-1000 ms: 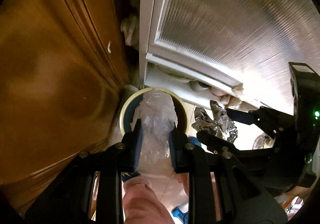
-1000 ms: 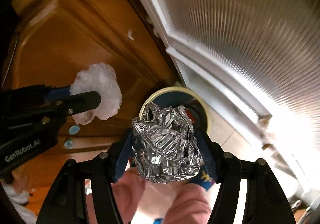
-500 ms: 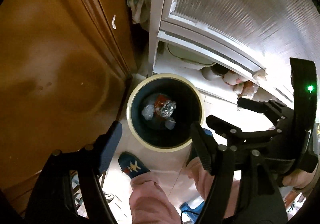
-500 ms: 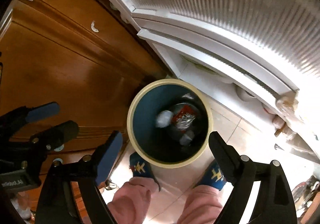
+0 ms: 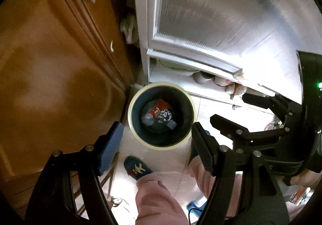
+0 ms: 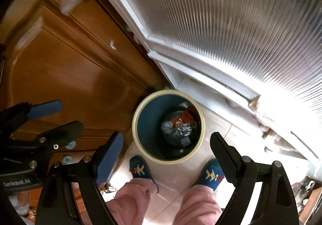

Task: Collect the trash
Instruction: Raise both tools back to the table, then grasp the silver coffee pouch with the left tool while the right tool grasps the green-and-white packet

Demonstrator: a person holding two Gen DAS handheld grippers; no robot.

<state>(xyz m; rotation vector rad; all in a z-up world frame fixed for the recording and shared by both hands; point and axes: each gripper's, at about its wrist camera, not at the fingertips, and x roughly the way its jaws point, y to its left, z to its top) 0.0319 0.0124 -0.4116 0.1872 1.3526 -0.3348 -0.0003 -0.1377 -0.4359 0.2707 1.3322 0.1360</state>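
Observation:
A round bin with a cream rim (image 5: 130, 122) (image 6: 136, 134) stands on the floor below both grippers. Inside it lie a crumpled foil ball (image 5: 164, 114) (image 6: 184, 129), a clear plastic wad (image 5: 147, 119) (image 6: 167, 125) and a red wrapper (image 5: 161, 104) (image 6: 185, 117). My left gripper (image 5: 157, 132) (image 6: 66, 117) hangs above the bin, open, with nothing between its blue pads. My right gripper (image 6: 167, 138) (image 5: 229, 108) is beside it, open wide and also empty.
A brown wooden cabinet door (image 5: 60, 84) rises left of the bin, and a white door with ribbed glass (image 6: 221, 23) stands behind it. A person's feet in blue slippers (image 6: 138, 168) and pink trouser legs (image 6: 136, 198) stand on pale tiles just in front of the bin.
Both grippers opened: the left let go of the plastic wad and the right let go of the foil ball, and both pieces now lie in the bin. Both hands rose slightly.

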